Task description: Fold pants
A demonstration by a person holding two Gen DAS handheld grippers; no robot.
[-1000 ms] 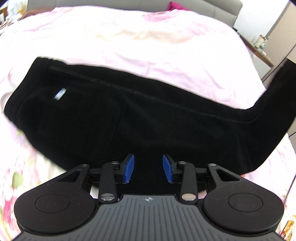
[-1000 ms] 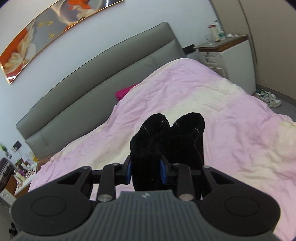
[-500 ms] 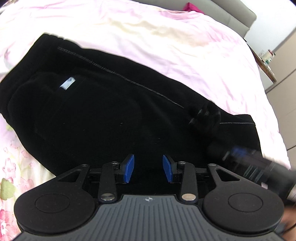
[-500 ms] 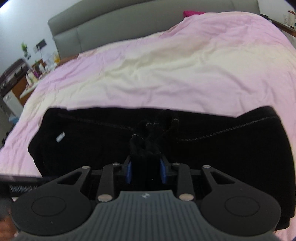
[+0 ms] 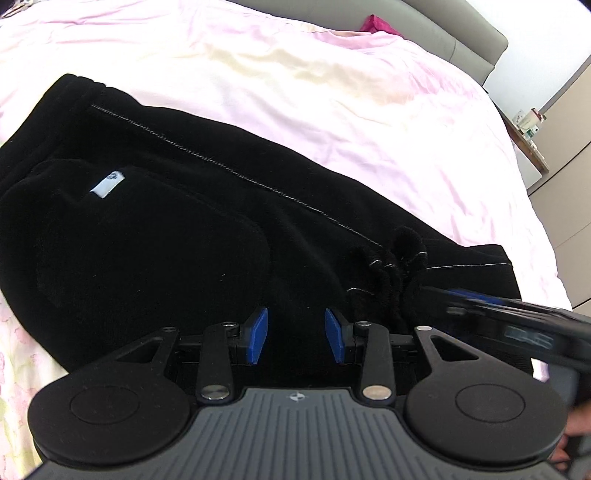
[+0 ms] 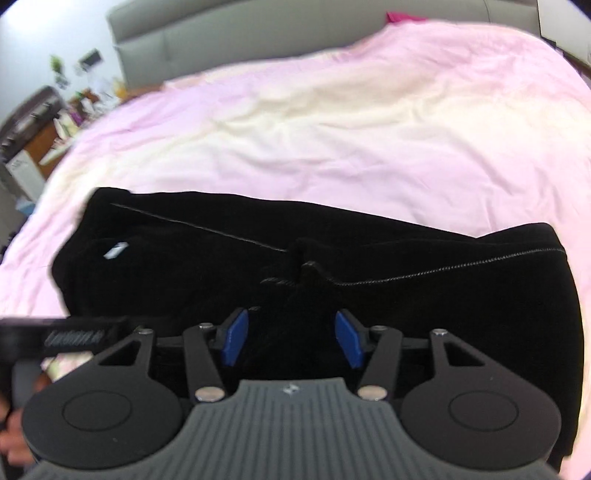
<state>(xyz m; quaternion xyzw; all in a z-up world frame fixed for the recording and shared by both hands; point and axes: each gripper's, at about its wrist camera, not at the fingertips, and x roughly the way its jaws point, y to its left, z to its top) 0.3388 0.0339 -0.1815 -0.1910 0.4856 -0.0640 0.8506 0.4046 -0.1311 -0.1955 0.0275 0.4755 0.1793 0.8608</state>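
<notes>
Pants: black fleece pants [image 5: 155,236] lie flat on a bed, folded over so the leg ends rest on top of the upper part; a pale stitched seam runs along their length.
Leg ends: bunched black cuffs [image 5: 397,258] sit on top of the pants near the middle, seen in the left wrist view just beyond the right gripper's tip.
Label: small light blue tag [image 5: 108,184] on the fabric near the waistband end, at the left of both views.
Fold: rounded folded edge [image 6: 550,258] of the pants at the right side of the right wrist view.
Bedspread: pale pink and cream cover [image 5: 332,85], lightly wrinkled, under and around the pants.
Headboard: grey padded headboard [image 6: 258,40] at the far side of the bed, with a magenta pillow [image 5: 380,27] against it.
Left gripper: left gripper [image 5: 296,330] hovers low over the near edge of the pants, blue pads apart, nothing pinched between them.
Right gripper: right gripper [image 6: 291,339] points down at the pants just short of the leg ends; its jaws are opening, blue pads clear of the black cloth below them.
Hands: part of a hand [image 6: 14,424] grips the left gripper's handle at the lower left of the right wrist view.
Bedside: cluttered side table [image 6: 55,122], blurred, at the far left.
</notes>
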